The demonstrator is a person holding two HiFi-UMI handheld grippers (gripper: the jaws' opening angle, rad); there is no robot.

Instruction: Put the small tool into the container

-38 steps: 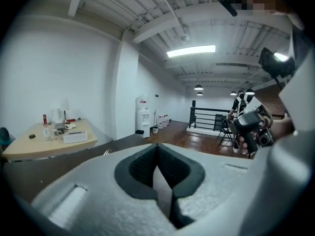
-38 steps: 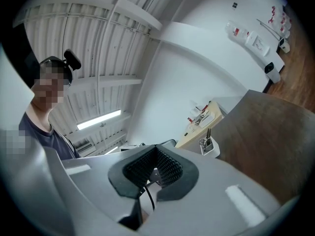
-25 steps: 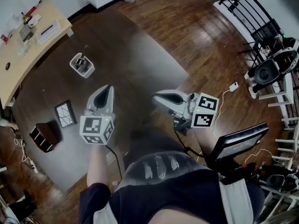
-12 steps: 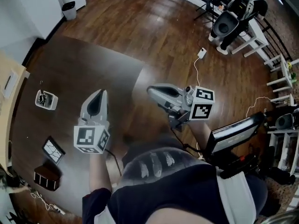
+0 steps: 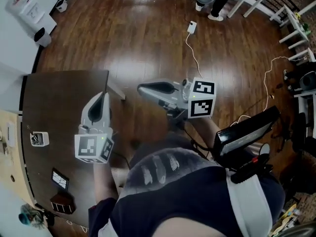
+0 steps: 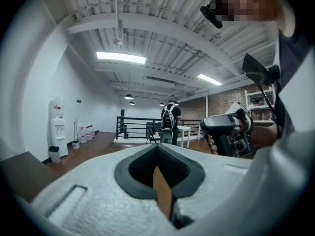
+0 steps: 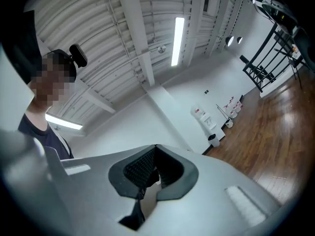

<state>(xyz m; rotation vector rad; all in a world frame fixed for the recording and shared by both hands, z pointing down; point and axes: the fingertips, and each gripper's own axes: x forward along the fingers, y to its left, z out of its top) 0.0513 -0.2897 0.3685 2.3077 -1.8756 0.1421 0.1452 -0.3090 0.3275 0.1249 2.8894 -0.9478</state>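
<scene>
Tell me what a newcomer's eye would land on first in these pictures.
Two pale grey handheld grippers with black-and-white marker cubes fill the middle of the head view: the left gripper over the dark brown table, the right gripper over the glossy wooden floor. Both have jaws together, holding nothing. The small white container sits far left on the table, apart from both.

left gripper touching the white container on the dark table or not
Apart. The head view shows the left gripper held clear of the white container, bare dark table between them.

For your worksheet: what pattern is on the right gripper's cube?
Black-and-white square markers, clearest in head view.
</scene>
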